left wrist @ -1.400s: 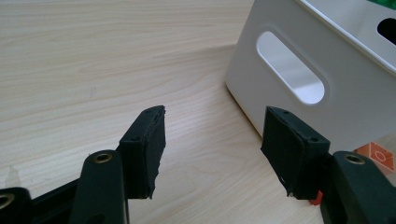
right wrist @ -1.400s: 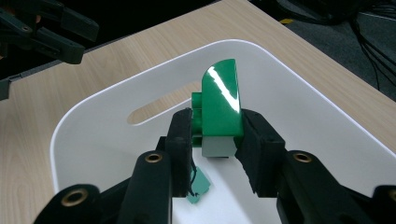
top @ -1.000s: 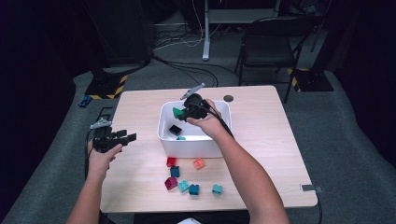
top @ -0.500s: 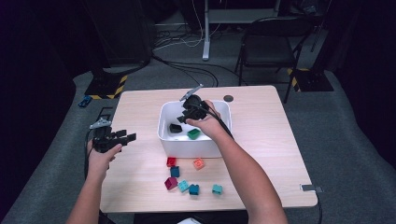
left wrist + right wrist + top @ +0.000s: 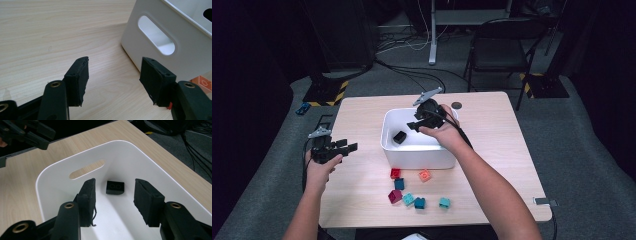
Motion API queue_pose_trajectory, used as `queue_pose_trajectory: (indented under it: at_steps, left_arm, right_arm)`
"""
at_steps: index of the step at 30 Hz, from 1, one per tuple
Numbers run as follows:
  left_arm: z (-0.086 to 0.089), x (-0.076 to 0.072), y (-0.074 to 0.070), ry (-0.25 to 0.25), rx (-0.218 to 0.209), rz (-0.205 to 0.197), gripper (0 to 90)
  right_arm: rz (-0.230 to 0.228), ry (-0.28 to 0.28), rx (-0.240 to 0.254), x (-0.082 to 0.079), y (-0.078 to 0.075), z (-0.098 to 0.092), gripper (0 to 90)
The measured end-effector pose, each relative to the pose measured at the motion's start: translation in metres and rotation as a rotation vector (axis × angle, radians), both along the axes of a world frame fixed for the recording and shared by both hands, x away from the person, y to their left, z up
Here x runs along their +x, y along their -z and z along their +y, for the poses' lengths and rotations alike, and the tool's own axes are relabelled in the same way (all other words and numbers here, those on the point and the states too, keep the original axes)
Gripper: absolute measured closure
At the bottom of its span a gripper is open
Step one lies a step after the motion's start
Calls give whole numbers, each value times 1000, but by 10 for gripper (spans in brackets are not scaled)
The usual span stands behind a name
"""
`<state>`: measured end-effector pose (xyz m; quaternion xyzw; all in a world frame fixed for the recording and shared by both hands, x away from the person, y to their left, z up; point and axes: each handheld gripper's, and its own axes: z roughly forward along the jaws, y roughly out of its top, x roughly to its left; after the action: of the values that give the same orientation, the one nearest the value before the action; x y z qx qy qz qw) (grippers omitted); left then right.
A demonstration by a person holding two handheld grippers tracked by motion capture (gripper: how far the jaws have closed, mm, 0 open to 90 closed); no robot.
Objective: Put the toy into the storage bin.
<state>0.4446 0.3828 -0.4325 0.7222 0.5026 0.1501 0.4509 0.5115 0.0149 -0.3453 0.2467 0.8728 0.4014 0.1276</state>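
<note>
One black brick [image 5: 115, 187], two-studded, lies in white bin [image 5: 57, 170]; my right gripper [image 5: 115, 202], jaws just opening, released it; teal brick no longer visible.

The right gripper [image 5: 414, 125] has just been opening, empty, and has lifted above the white bin [image 5: 387, 142]; the green block it held is gone.

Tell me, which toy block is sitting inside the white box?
The black block. It lies alone on the floor of the white box, while the red, orange, blue and teal blocks all sit outside on the table in front of it.
</note>
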Motion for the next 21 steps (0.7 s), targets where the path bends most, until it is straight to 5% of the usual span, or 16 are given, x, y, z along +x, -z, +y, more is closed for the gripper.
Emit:
queue_pose_trajectory:
  at_steps: [21]
  left_arm:
    - [-2, 0, 1, 1, 15, 5, 398]
  right_arm:
    - [-57, -10, 70, -62, -18, -54, 513]
